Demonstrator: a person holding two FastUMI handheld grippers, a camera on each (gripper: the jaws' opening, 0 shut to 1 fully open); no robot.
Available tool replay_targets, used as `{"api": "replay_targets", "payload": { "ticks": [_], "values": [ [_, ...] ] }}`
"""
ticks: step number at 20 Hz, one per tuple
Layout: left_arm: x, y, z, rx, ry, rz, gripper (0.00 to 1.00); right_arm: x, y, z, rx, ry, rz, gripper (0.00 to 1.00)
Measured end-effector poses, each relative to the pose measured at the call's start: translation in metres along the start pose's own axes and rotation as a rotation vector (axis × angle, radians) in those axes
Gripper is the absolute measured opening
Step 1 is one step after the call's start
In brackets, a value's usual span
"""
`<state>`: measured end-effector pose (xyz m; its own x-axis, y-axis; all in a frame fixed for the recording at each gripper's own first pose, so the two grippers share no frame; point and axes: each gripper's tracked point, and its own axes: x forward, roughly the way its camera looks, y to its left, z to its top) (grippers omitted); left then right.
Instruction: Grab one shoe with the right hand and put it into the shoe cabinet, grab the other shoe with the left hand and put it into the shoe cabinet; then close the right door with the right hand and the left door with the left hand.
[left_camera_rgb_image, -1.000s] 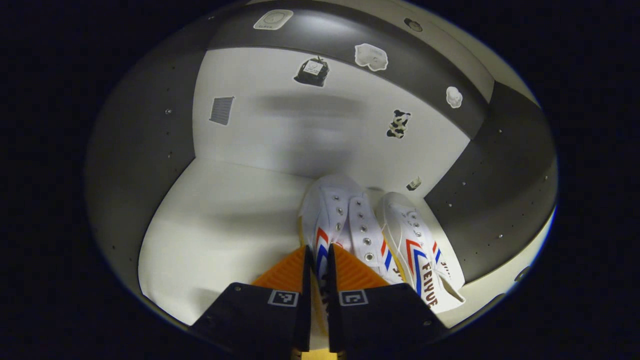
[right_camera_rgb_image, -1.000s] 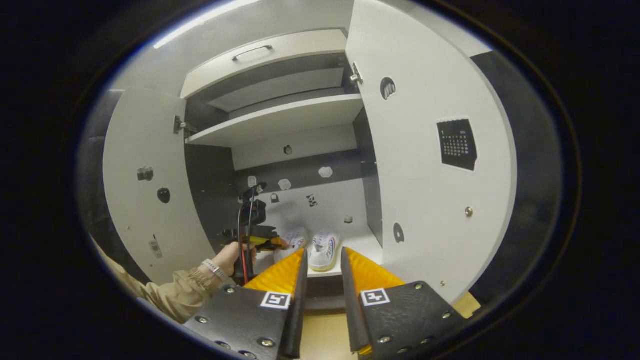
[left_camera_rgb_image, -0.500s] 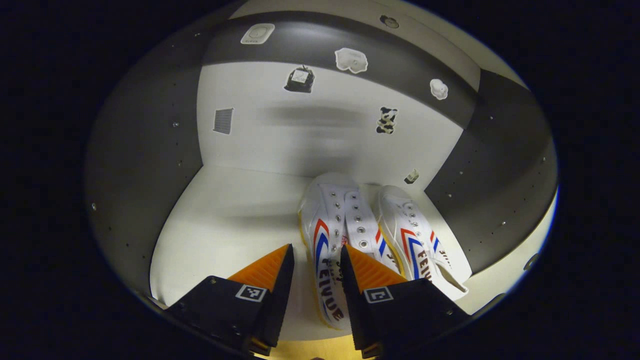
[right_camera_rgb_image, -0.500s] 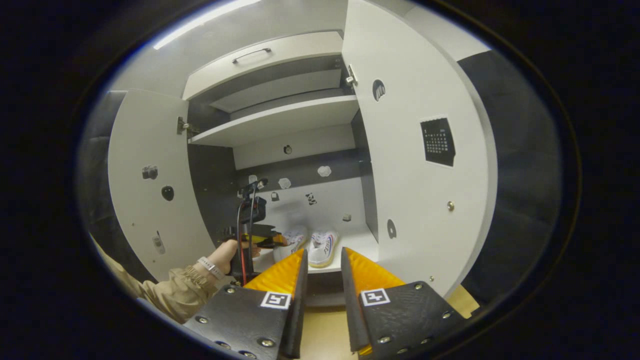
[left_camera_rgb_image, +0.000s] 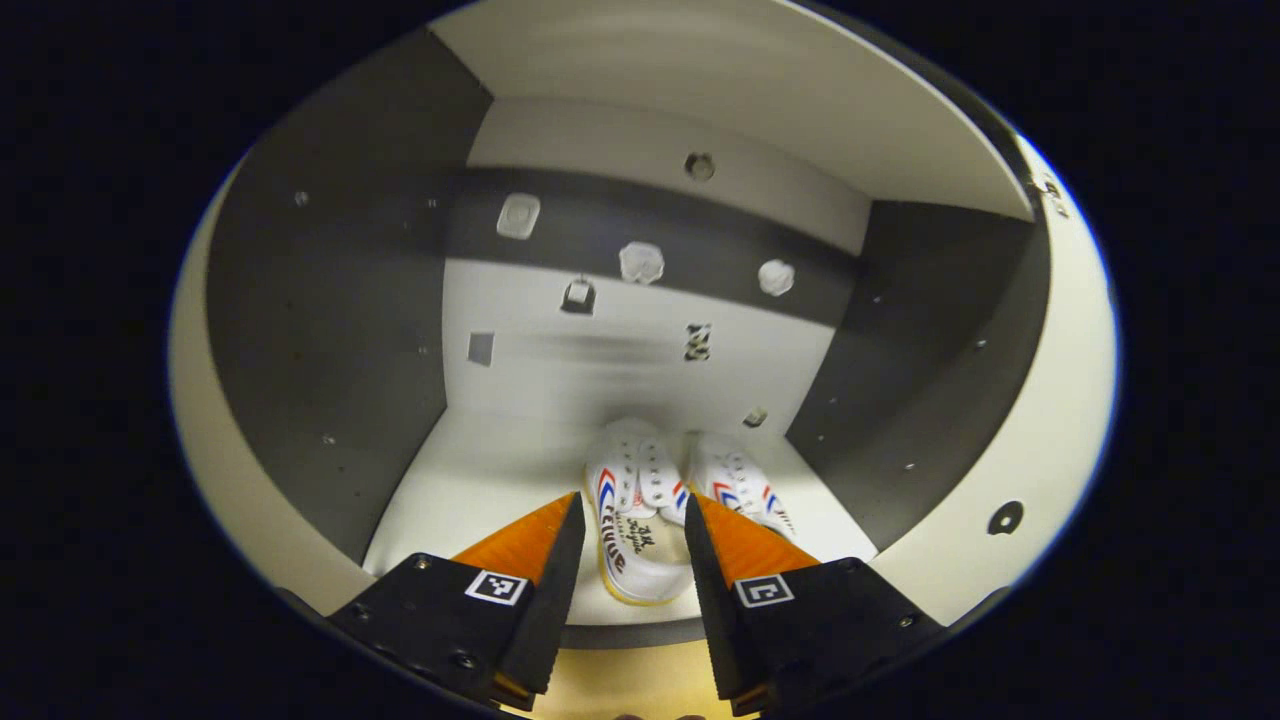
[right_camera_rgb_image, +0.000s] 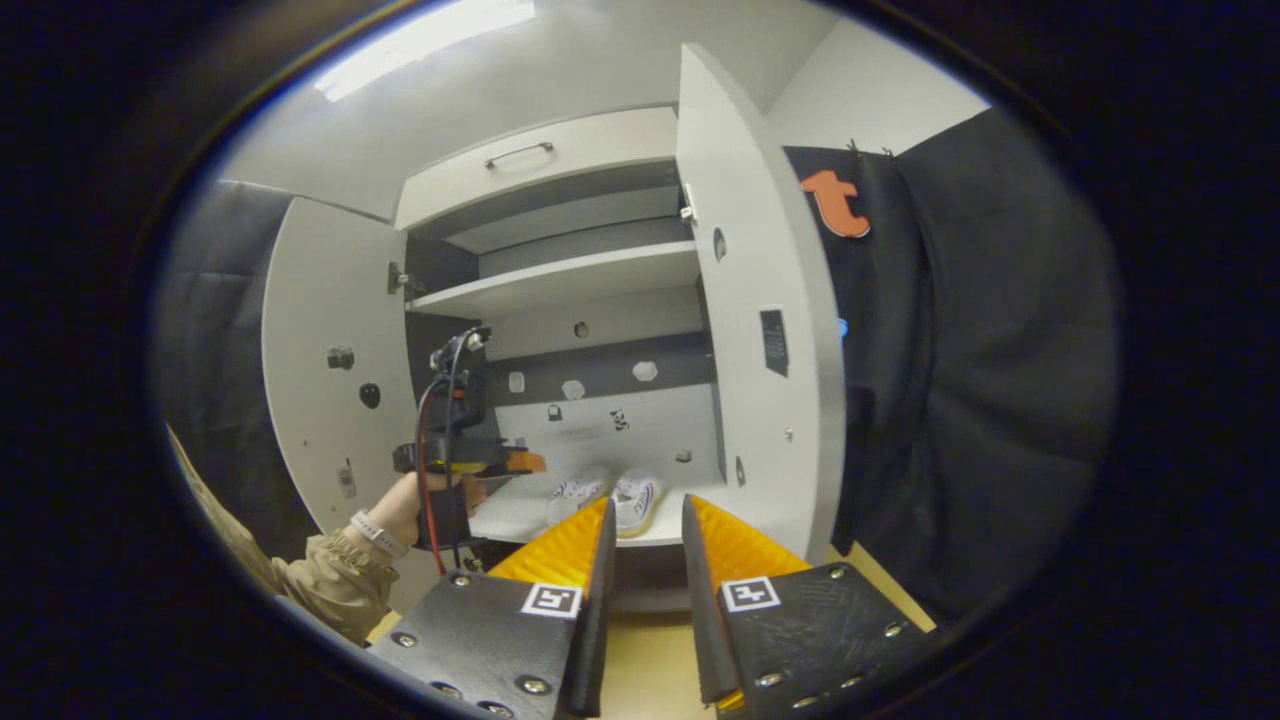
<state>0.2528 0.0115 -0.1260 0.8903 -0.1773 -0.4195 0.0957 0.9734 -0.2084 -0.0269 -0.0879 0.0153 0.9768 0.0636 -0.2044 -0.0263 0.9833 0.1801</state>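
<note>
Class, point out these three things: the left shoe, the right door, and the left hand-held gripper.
left shoe (left_camera_rgb_image: 632, 520): left gripper view, its side stripe.
right door (right_camera_rgb_image: 775, 420): right gripper view, its inner face.
left hand-held gripper (left_camera_rgb_image: 628, 520): left gripper view, between its fingertips.

Left gripper (left_camera_rgb_image: 625, 525) is open w/ a clear gap between the two fingers, nothing pinched, pointing fwd and tipped a bit downward. From the right gripper view you can see that same left gripper (right_camera_rgb_image: 520, 462) farther off, held roughly level. The person's hand (right_camera_rgb_image: 408, 505) is wrapped around its grip from below, w/ a band on the wrist and a tan sleeve (right_camera_rgb_image: 325, 595) w/ a gathered cuff behind it, forearm coming up from lower left. Right gripper (right_camera_rgb_image: 645, 525) sits back, fingers parted w/ a narrower gap, also holding nothing, aimed straight ahead and about level.
</note>
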Motion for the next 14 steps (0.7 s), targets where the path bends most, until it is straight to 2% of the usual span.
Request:
{"api": "replay_targets", "payload": {
  "ticks": [3,7,11,12,13,14],
  "values": [
    [-0.045,-0.021,0.023,0.043,-0.114,-0.016,0.6,-0.023,-0.044,0.014,-0.009,-0.042,-0.079,0.36],
    [-0.1,-0.05,0.049,0.063,-0.223,-0.048,0.6,-0.029,-0.099,0.019,-0.017,-0.054,-0.169,0.36],
    [-0.149,-0.065,0.06,0.09,-0.28,-0.054,0.6,-0.019,-0.138,0.005,-0.018,-0.046,-0.195,0.4],
    [-0.158,-0.067,0.06,0.098,-0.286,-0.052,0.6,-0.015,-0.142,0.004,-0.023,-0.043,-0.186,0.36],
    [-0.168,-0.071,0.061,0.101,-0.294,-0.055,0.6,-0.01,-0.142,0.002,-0.028,-0.04,-0.176,0.43],
    [-0.177,-0.073,0.061,0.104,-0.298,-0.053,0.6,-0.009,-0.143,0.004,-0.031,-0.043,-0.168,0.6]
  ]
}}
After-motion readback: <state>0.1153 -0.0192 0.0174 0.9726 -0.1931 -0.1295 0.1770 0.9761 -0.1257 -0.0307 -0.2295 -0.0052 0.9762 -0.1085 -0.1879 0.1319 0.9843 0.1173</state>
